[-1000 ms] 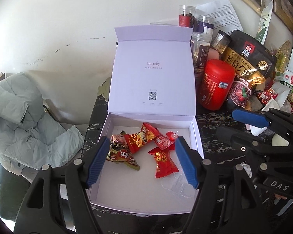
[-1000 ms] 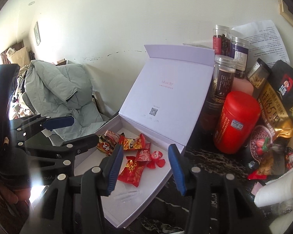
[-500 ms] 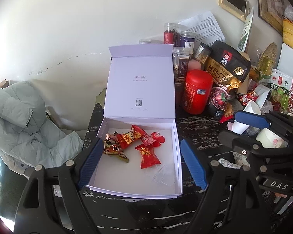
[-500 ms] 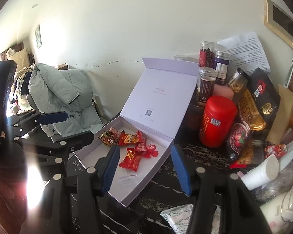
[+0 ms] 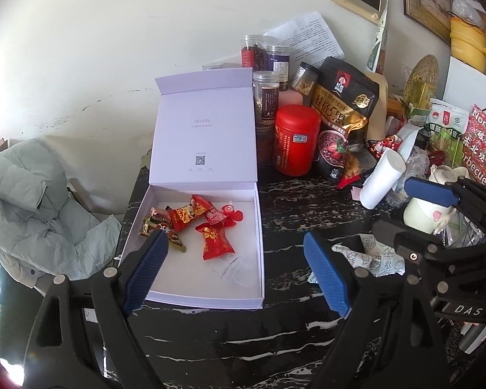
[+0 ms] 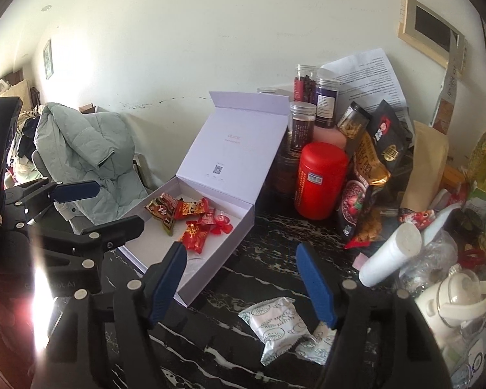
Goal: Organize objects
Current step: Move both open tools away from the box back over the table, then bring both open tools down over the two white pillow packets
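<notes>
Black marble desk carries everything; I see a bare strip of it between the white box and the clutter on the right. Box sits at the desk's left edge, lid standing upright against the jars behind it. Inside I count five red or brown wrapped candies, bunched at the back, plus clear plastic wrap near the front wall.

Left hand-held gripper is released, jaws spread wide, nothing between them, hovering at the box's front rim. Right hand-held gripper is also released and empty, over the bare strip.

Only the right wrist view shows clearly two pale green-and-white sachets lying on the desk just below its jaws; the left view catches only part of them. One red canister stands right of the box, and a white tube lies tilted nearby.
</notes>
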The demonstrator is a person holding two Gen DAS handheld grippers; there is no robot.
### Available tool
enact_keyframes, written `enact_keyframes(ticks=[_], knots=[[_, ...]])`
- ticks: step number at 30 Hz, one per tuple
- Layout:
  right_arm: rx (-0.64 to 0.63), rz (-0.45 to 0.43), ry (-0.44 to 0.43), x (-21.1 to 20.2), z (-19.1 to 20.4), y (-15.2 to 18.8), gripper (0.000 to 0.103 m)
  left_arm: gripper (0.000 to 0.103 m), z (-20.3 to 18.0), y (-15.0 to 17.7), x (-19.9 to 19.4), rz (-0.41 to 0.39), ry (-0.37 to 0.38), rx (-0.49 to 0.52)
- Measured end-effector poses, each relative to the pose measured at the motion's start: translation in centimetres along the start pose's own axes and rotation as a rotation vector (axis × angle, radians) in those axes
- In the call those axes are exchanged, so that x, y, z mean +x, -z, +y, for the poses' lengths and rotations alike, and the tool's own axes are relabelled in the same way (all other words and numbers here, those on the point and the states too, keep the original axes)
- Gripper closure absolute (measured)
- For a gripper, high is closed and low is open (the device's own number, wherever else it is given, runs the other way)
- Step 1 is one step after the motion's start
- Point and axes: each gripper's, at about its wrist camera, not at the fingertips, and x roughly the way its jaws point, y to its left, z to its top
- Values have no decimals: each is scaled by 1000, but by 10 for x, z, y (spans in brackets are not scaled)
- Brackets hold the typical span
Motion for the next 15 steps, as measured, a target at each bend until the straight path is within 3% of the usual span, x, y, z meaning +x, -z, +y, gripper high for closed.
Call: enact_keyframes(ticks=[5,15], knots=[[11,3,46,-13,-12,13,24,15,-15,7,-2,3,15,13],[34,6,70,-31,-31,33,23,14,-41,18,-4,15,47,29]])
